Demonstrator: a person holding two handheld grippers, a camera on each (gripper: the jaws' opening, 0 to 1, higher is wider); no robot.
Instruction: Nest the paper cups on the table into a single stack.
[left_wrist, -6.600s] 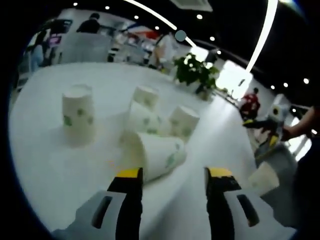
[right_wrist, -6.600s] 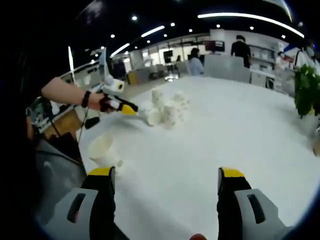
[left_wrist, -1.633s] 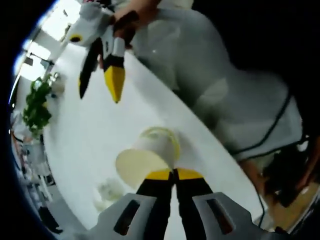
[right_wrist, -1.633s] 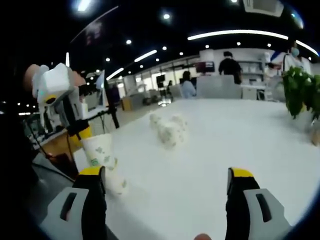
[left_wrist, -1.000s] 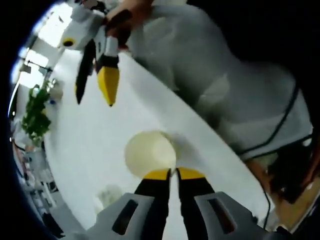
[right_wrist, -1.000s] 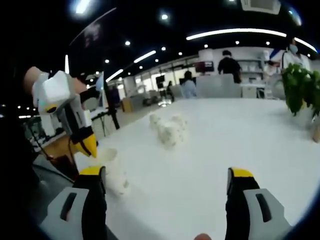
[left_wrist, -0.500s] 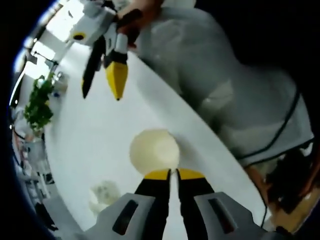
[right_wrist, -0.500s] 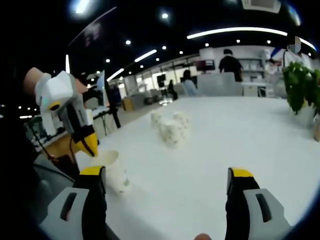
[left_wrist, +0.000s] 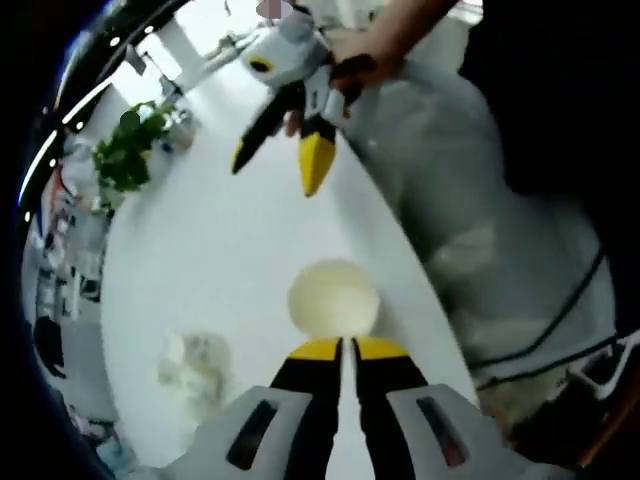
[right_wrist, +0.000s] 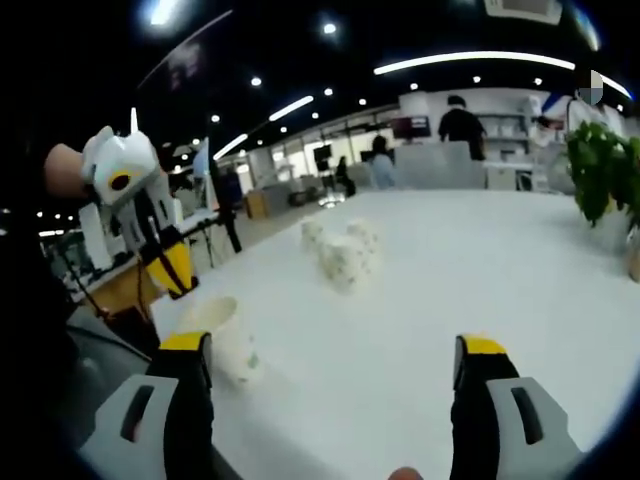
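A white paper cup (left_wrist: 333, 298) with green print stands mouth up near the table's edge, also seen as the cup (right_wrist: 225, 340). My left gripper (left_wrist: 340, 346) is shut and points down at its rim. In the right gripper view the left gripper (right_wrist: 176, 272) hangs just above that cup, with a small gap to the rim. Farther along the table sits a cluster of several paper cups (right_wrist: 340, 255), blurred as the cluster (left_wrist: 195, 360). My right gripper (right_wrist: 335, 350) is open with nothing between its jaws, and the right gripper (left_wrist: 280, 165) hovers over the table.
The white table (right_wrist: 480, 270) runs far ahead, and its edge (left_wrist: 420, 290) lies close to the near cup. A potted plant (right_wrist: 600, 170) stands at the far right. People stand by a counter (right_wrist: 445, 150) at the back.
The cup held by my left gripper went down onto the cup on the table. The left gripper has since risen slightly off the rim. My right gripper stayed put and open.
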